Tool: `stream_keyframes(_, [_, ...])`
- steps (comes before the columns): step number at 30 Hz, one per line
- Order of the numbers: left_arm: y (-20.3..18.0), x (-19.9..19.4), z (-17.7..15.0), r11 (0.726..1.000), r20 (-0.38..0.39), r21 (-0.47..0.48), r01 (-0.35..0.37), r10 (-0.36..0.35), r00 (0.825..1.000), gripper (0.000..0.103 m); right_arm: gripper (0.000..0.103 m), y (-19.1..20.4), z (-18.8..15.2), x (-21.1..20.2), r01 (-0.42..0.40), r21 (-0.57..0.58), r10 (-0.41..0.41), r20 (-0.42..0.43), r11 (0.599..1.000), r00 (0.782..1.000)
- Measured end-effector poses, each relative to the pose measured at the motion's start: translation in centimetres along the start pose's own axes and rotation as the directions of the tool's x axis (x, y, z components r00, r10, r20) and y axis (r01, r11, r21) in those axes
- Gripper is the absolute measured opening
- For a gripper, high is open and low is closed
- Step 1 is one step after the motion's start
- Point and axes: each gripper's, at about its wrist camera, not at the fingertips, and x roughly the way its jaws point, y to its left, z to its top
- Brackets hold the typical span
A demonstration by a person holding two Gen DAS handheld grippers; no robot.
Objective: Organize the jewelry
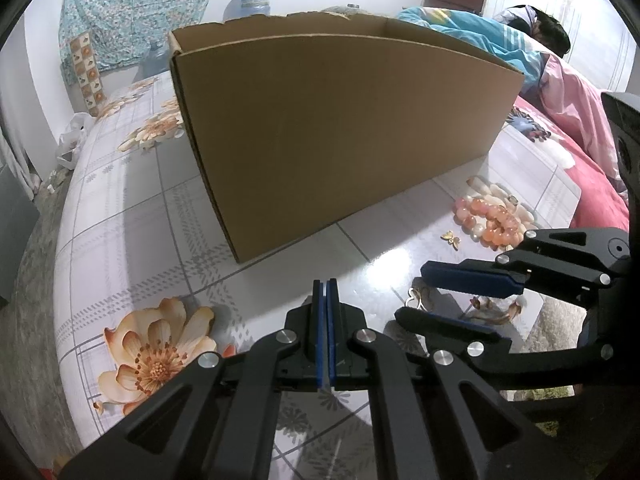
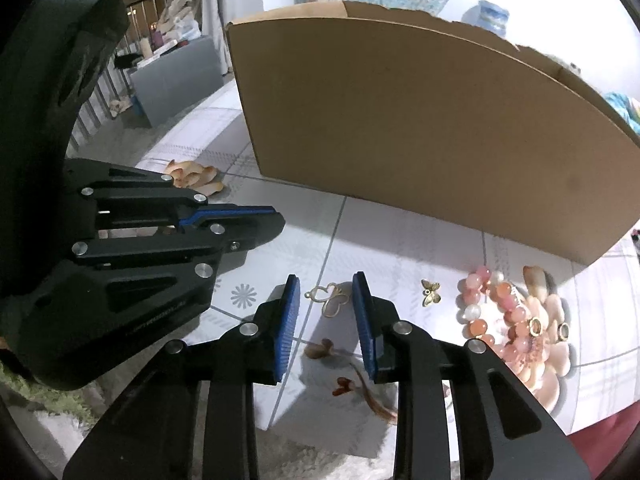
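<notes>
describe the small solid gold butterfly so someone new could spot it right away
Start at the big cardboard box on the floral tablecloth. Below its near wall, just left of the pink bead bracelet, lies the small gold butterfly charm. It is solid and compact, unlike the larger wire-outline butterfly pendant between the right gripper's open jaws.

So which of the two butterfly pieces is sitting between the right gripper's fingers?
The larger open-outline butterfly pendant, lying flat between the right gripper's open blue pads. The smaller solid gold butterfly charm lies outside them, toward the pink bead bracelet.
</notes>
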Motion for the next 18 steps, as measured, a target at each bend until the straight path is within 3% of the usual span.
stream_keyframes(18, [-0.03,-0.01,0.01,1.000,0.003,0.001,-0.001,0.001,1.000,0.001,0.017,-0.47,0.03,-0.83,-0.011,0.011,0.011,0.019,1.000,1.000])
